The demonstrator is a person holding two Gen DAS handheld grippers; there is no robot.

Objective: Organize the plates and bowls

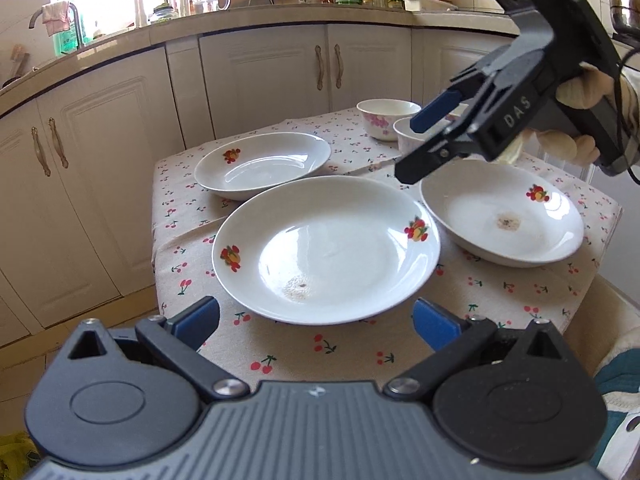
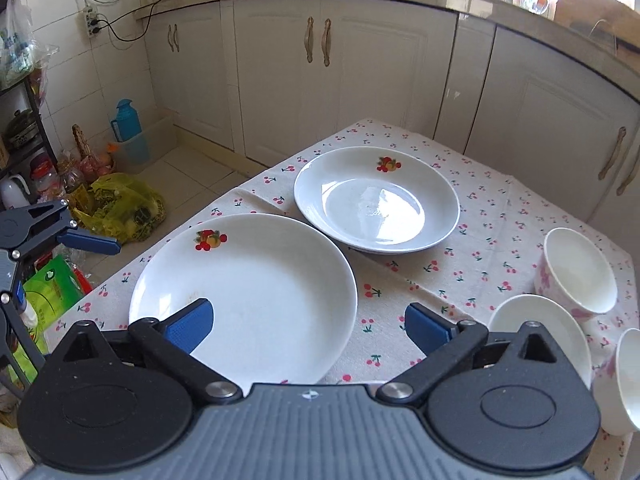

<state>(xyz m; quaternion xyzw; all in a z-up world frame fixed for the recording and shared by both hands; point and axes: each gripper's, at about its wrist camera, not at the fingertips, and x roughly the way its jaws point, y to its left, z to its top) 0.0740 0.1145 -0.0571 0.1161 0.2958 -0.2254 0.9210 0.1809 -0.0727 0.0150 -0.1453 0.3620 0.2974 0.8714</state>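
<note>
Three white fruit-print plates lie on the cherry tablecloth: a large near plate (image 1: 326, 250), a far left plate (image 1: 262, 164) and a right plate (image 1: 502, 212) with a brown stain. White bowls with pink flowers (image 1: 386, 118) stand behind. My left gripper (image 1: 316, 322) is open and empty just in front of the large plate. My right gripper (image 1: 420, 144) hovers open above the right plate's far rim. In the right wrist view, the right gripper (image 2: 308, 326) is open over the large plate (image 2: 248, 292), with the far plate (image 2: 376, 200) beyond and bowls (image 2: 580, 272) at right.
The small table (image 1: 360, 348) stands close to cream kitchen cabinets (image 1: 264, 76). The counter (image 1: 280, 16) holds bottles, jars and a cutting board. Bags, a blue thermos (image 2: 126, 120) and clutter sit on the floor at the left in the right wrist view.
</note>
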